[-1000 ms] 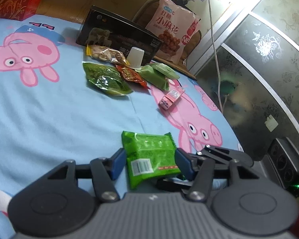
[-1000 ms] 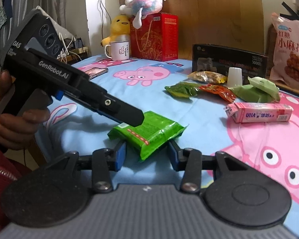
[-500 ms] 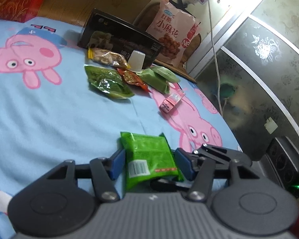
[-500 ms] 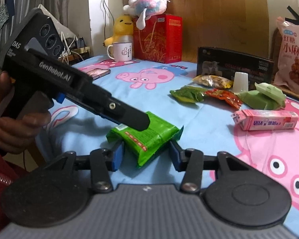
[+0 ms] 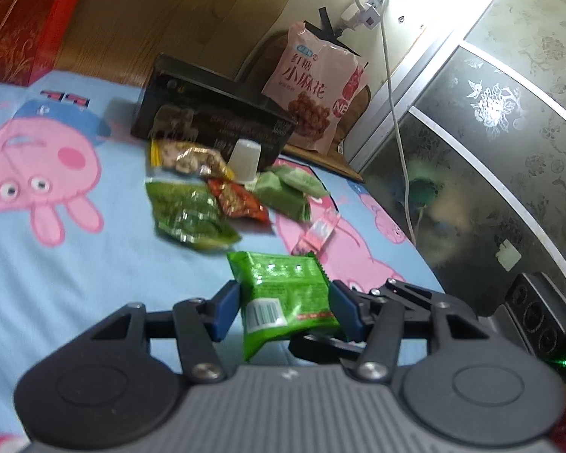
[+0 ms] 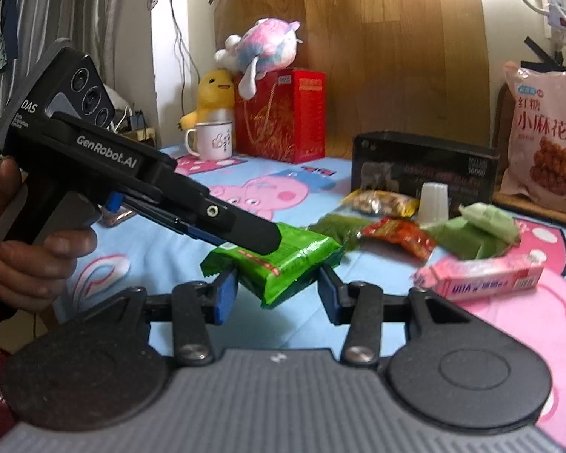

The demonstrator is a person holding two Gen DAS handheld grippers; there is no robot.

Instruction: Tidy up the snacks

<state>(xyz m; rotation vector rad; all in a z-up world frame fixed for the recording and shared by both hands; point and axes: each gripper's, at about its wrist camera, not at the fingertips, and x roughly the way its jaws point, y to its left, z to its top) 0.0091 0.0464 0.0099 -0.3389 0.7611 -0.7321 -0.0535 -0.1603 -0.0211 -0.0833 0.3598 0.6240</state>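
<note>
A bright green snack packet [image 5: 286, 298] is held between the blue pads of my left gripper [image 5: 285, 307], lifted off the blue Peppa Pig sheet. In the right wrist view the same packet [image 6: 283, 260] sits between the fingers of my right gripper [image 6: 277, 290], with the left gripper's body [image 6: 132, 185] above it. Whether the right pads touch it I cannot tell. Further off lie a dark green packet [image 5: 186, 217], a red packet [image 5: 237, 202], a nut packet [image 5: 186, 154], pale green packets [image 5: 286, 188] and a pink box [image 6: 483, 279].
A black box [image 5: 211, 124] and a white cup [image 5: 245, 158] stand behind the snacks. A large pink snack bag [image 5: 315, 87] leans at the back. A red gift box [image 6: 279, 113], mug [image 6: 211, 139] and plush toys stand far left. A cabinet [image 5: 490, 151] is at right.
Both grippers and the green packet have risen off the sheet and moved toward the cluster of snacks. The packet now looks tilted in the air.
</note>
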